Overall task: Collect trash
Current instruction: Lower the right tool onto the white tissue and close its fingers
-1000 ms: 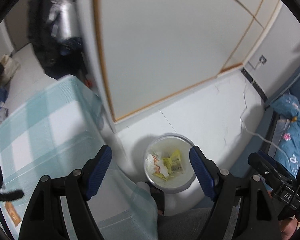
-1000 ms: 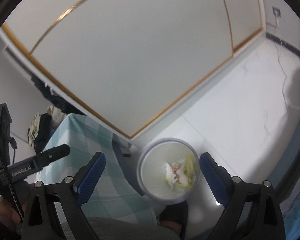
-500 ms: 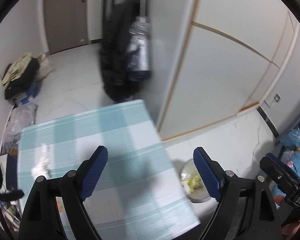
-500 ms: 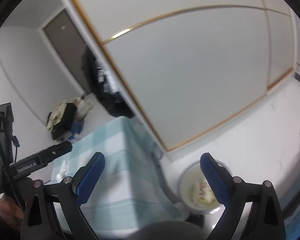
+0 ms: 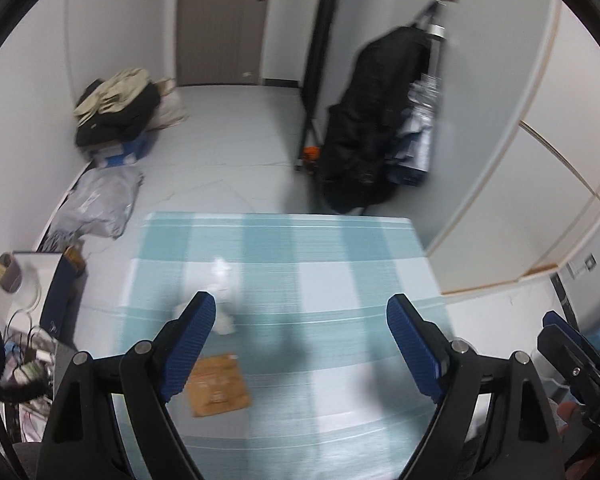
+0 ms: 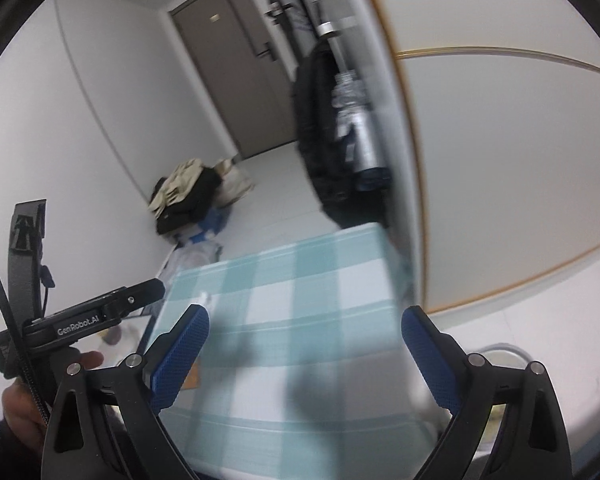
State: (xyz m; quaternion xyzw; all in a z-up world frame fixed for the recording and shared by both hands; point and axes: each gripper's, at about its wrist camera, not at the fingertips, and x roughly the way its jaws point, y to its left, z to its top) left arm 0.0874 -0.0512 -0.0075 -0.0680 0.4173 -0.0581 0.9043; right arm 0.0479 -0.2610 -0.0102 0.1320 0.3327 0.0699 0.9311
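Both grippers hung over the table [image 5: 340, 248], which was covered in a teal-and-white check cloth. Left gripper [image 5: 298, 342]: jaws spread wide, having just been opening, nothing between them. Right gripper [image 6: 304, 354]: jaws likewise spread wide and empty.

Trash left on the table: a crumpled white tissue [image 5: 222, 280] lying left of centre, partly behind the left gripper's left finger, and a flat brown paper wrapper [image 5: 218, 386] nearer, close to the near-left edge. In the right wrist view only a sliver of the tissue showed, and the wrapper was mostly hidden behind the left finger.

Judgement: the step in hand was reaching for the next piece, probably the tissue with the left gripper. To do it well, bring the jaws down either side of the crumpled bulk, straddling it, and close fully, since tissue compresses. The wrapper lay flat on the cloth and would likely need an edge scraped up, with some risk of pinching the cloth as well.

The bin [image 6: 504, 354] sat on the floor off the table's right side, only its rim visible. Nothing stood on the table between the grippers and the trash. Elsewhere: dark coat [image 5: 376, 120] hanging far right, pile of bags [image 5: 116, 108] far left, grey plastic bag [image 5: 100, 204] on the floor.
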